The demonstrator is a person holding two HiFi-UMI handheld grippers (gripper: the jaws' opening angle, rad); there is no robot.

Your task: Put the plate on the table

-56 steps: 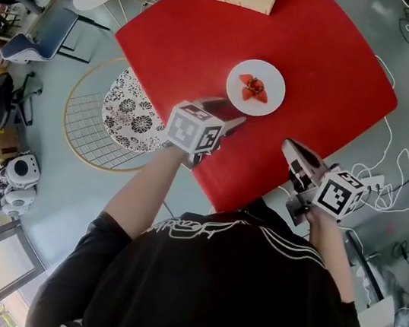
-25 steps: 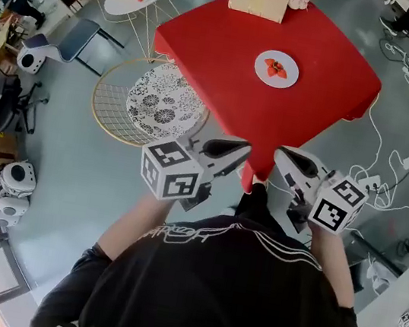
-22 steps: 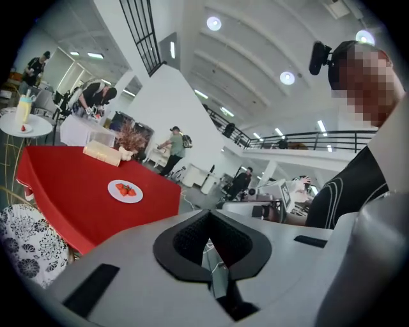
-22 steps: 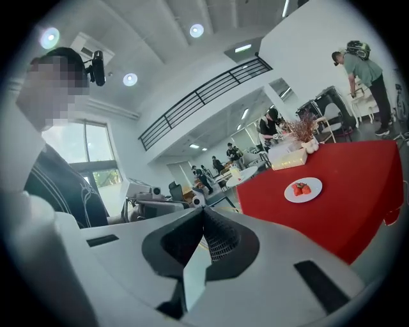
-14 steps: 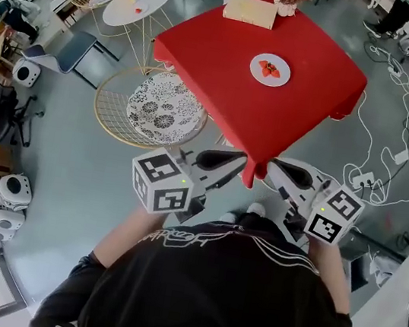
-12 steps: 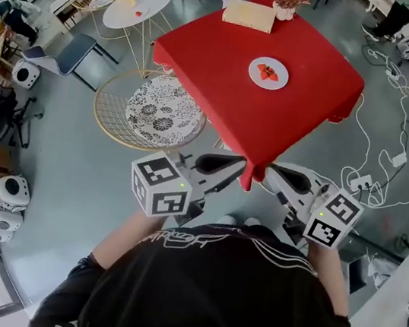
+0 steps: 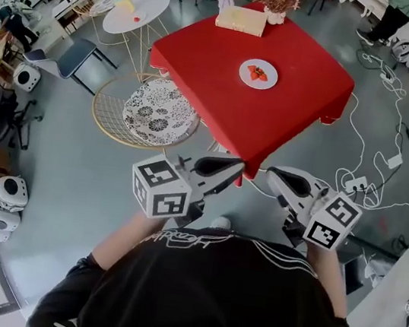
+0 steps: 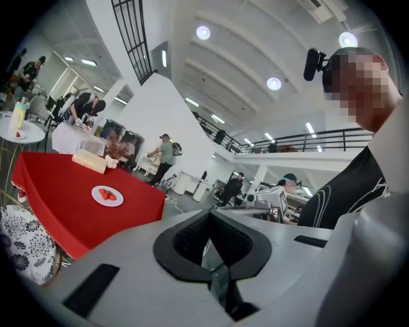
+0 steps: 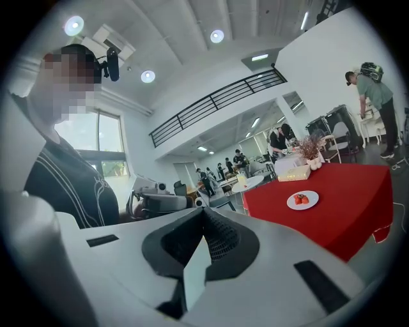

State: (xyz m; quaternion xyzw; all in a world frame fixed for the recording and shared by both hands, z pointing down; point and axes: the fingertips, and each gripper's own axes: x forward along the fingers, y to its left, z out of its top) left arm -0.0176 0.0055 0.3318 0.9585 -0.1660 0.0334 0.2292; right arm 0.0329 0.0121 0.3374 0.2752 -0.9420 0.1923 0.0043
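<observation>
Through the head view I am seeing the plate (image 7: 258, 73) sitting on the red tabletop (image 7: 297, 112), well apart from my left claw (image 7: 228, 169) and right claw (image 7: 277, 178). The left gripper view is showing its claw clenched on nothing. The right gripper view is showing the same.

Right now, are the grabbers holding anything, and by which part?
Nothing is held. The left gripper and right gripper are both shut and empty; the plate sits apart on the red table.
</observation>
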